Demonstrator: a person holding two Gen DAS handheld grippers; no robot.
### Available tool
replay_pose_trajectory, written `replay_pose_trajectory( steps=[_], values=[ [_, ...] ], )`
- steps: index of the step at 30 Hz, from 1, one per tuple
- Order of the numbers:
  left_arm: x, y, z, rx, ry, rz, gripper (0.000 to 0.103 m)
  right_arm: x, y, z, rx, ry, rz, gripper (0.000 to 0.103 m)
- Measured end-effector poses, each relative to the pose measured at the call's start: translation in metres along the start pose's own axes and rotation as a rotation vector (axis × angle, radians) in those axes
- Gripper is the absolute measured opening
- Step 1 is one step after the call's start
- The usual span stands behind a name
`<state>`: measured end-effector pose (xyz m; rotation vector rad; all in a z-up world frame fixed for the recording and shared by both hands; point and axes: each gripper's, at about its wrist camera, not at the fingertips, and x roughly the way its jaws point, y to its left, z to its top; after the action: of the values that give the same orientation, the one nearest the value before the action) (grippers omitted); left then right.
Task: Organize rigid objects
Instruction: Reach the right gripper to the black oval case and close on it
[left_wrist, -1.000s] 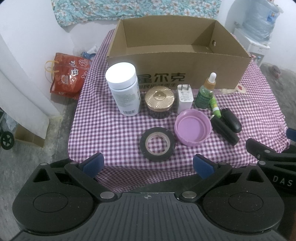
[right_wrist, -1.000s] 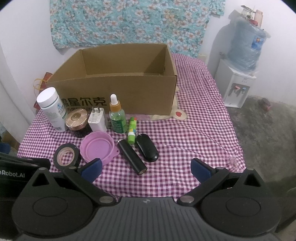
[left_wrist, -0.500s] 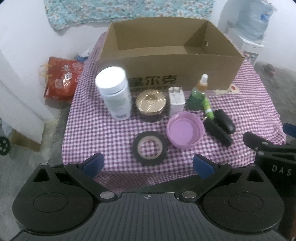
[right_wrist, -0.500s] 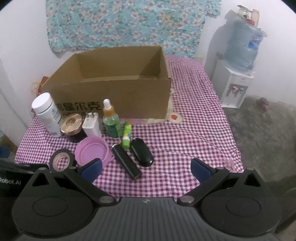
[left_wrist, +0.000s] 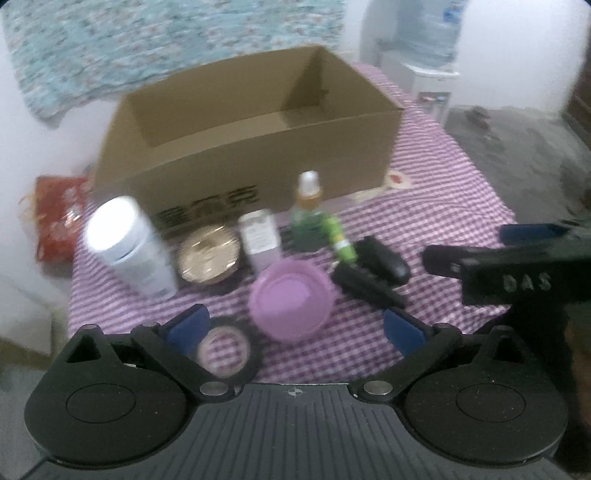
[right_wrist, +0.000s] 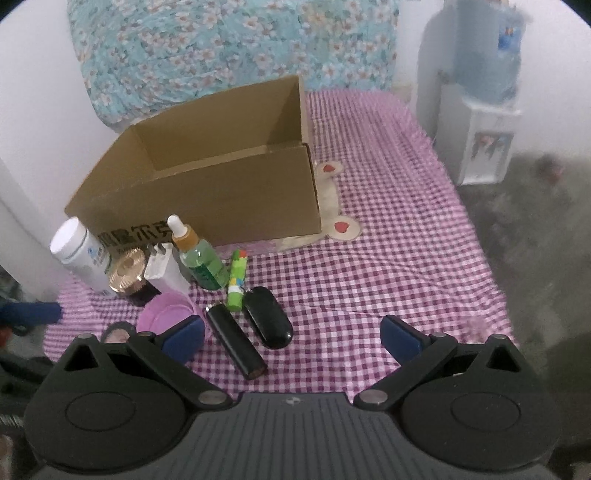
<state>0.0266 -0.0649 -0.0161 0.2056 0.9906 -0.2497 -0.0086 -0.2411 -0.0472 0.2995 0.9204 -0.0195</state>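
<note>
Left wrist: left gripper (left_wrist: 293, 326) wide, empty, above tape (left_wrist: 227, 350) and lid (left_wrist: 290, 301); box (left_wrist: 251, 147) at 12 o'clock.

Right wrist: right gripper (right_wrist: 291, 334) wide, empty; lighter (right_wrist: 236, 341) at 11 o'clock.

Judgement: approach step; next, descend, clamp one item.

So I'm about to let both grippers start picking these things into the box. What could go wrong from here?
The dropper bottle and white bottle stand upright in a tight row with the charger; reaching for one could topple its neighbours. The glue stick lies right against the black case, so open fingers might catch both. Both the left gripper and right gripper hang over the same cluster and could collide.
</note>
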Motion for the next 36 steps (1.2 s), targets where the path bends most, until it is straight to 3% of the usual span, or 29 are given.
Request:
replay_pose_trajectory(
  steps=[3,8,11,14,22,26,36],
  values=[
    [0.012,-0.012,0.005,0.036,-0.013,-0.044,0.098,0.017,-0.012,0.006,0.011,0.044,0.050,0.093],
    [0.032,-0.029,0.014,0.074,-0.012,-0.111,0.083,0.049,-0.018,0.012,-0.018,0.122,0.143,0.073],
    [0.044,-0.034,0.018,0.071,0.000,-0.142,0.076,0.065,-0.019,0.013,-0.035,0.155,0.189,0.066],
    [0.055,-0.039,0.021,0.068,0.022,-0.164,0.067,0.077,-0.021,0.016,-0.040,0.185,0.212,0.055],
    [0.073,-0.049,0.028,0.081,0.060,-0.215,0.054,0.101,-0.029,0.020,0.000,0.250,0.260,0.028],
    [0.083,-0.055,0.032,0.089,0.086,-0.234,0.047,0.101,-0.038,0.017,0.051,0.276,0.289,0.023],
    [0.103,-0.064,0.038,0.113,0.146,-0.211,0.046,0.105,-0.066,0.014,0.206,0.316,0.354,0.020]
  ],
)
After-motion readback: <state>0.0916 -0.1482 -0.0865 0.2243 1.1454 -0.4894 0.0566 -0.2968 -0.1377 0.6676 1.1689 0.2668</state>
